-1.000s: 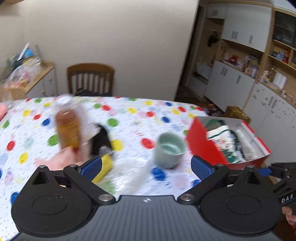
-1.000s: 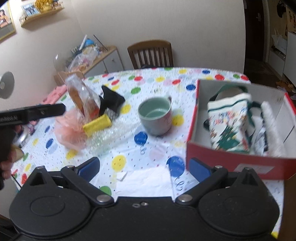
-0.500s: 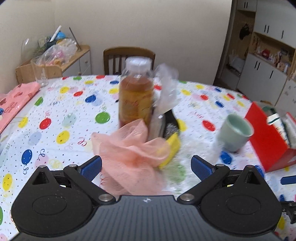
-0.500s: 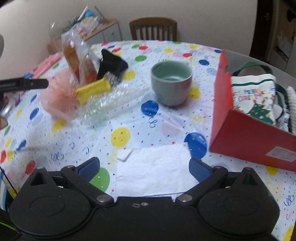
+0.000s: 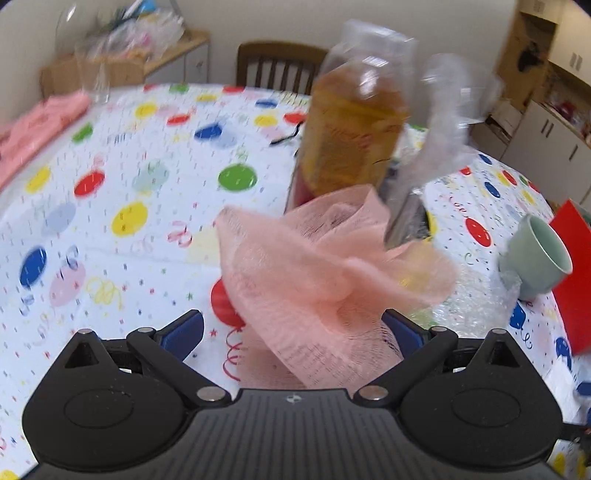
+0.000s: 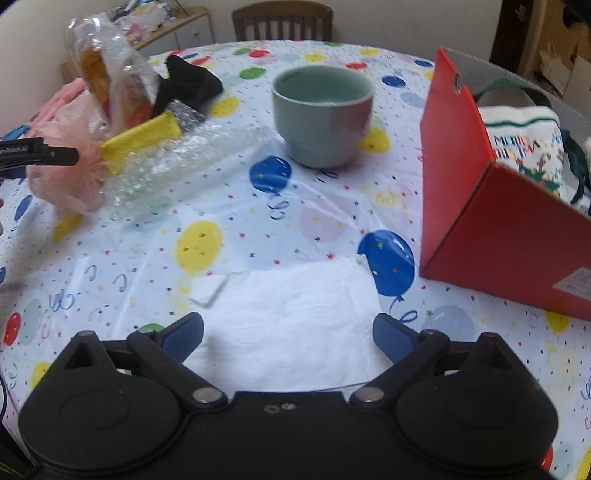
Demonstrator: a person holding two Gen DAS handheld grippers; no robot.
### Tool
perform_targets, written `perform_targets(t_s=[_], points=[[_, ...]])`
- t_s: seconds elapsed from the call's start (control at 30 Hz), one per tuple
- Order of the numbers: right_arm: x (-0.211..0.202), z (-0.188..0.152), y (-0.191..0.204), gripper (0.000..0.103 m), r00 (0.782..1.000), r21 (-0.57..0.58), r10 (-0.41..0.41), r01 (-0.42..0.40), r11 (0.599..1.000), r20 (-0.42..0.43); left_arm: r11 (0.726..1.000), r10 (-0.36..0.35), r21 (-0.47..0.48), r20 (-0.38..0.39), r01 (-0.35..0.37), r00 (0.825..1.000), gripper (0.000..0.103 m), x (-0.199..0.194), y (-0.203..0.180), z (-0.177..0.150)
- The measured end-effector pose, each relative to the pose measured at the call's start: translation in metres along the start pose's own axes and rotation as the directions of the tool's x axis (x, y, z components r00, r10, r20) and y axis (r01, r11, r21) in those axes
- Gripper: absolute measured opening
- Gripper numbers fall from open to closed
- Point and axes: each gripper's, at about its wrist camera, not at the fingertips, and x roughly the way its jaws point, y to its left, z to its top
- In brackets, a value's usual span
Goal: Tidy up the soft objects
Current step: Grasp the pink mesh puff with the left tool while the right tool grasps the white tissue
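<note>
A pink mesh cloth (image 5: 325, 273) lies bunched on the balloon-print tablecloth, right in front of my left gripper (image 5: 295, 332), which is open with the cloth's near part between its blue fingertips. The cloth shows at the far left of the right wrist view (image 6: 66, 173). A white tissue (image 6: 291, 321) lies flat between the open fingers of my right gripper (image 6: 288, 336). A red box (image 6: 509, 221) at the right holds a Christmas-print cloth (image 6: 524, 136).
An amber bottle (image 5: 351, 133) in clear wrap stands just behind the pink cloth. A yellow-handled item (image 6: 140, 140), bubble wrap (image 6: 184, 162), a black cloth (image 6: 192, 85) and a green cup (image 6: 321, 114) sit mid-table. A chair (image 6: 282, 18) stands beyond.
My left gripper swung left and closed in on the pink cloth, which now lies between its fingers. My right gripper dropped lower over the white tissue.
</note>
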Motion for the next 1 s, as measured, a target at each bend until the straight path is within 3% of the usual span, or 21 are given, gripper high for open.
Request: perform_targets(t_s=[0.17, 0.37, 0.57, 0.67, 0.8, 0.87, 0.93, 1.0], points=[[0.006, -0.002, 0.003, 0.091, 1.000, -0.008, -0.015, 0.015, 1.000, -0.025, 0.999, -0.014, -0.046, -0.036, 0.013, 0.999, 0.094, 0.009, 0.009, 0.000], [0.008, -0.003, 0.010, 0.089, 0.999, -0.047, -0.045, 0.043, 0.998, -0.026, 0.994, -0.059, -0.098, -0.057, 0.053, 0.997, 0.066, 0.012, 0.015, 0.000], [0.005, -0.002, 0.009, 0.078, 0.998, -0.032, -0.060, 0.060, 0.998, -0.018, 0.988, -0.088, -0.132, -0.054, 0.080, 0.995, 0.043, 0.008, 0.019, -0.002], [0.002, -0.003, 0.007, 0.067, 0.998, -0.029, -0.067, 0.066, 0.997, -0.009, 0.986, -0.085, -0.144, -0.045, 0.078, 0.995, 0.036, 0.005, 0.021, -0.003], [-0.003, -0.005, 0.008, 0.032, 0.998, -0.039, -0.070, 0.070, 0.997, 0.009, 0.983, -0.090, -0.161, -0.034, 0.084, 0.995, 0.030, 0.002, 0.024, -0.005], [-0.004, -0.006, 0.009, 0.024, 0.997, -0.048, -0.077, 0.077, 0.996, 0.014, 0.984, -0.085, -0.156, -0.026, 0.080, 0.996, 0.027, -0.001, 0.024, -0.005], [-0.004, -0.007, 0.010, 0.009, 0.996, -0.057, -0.084, 0.085, 0.995, 0.020, 0.985, -0.080, -0.153, -0.018, 0.076, 0.997, 0.024, -0.004, 0.023, -0.005], [-0.005, -0.008, 0.010, 0.003, 0.995, -0.060, -0.092, 0.094, 0.994, 0.028, 0.986, -0.073, -0.154, -0.010, 0.071, 0.997, 0.022, -0.007, 0.024, -0.004]])
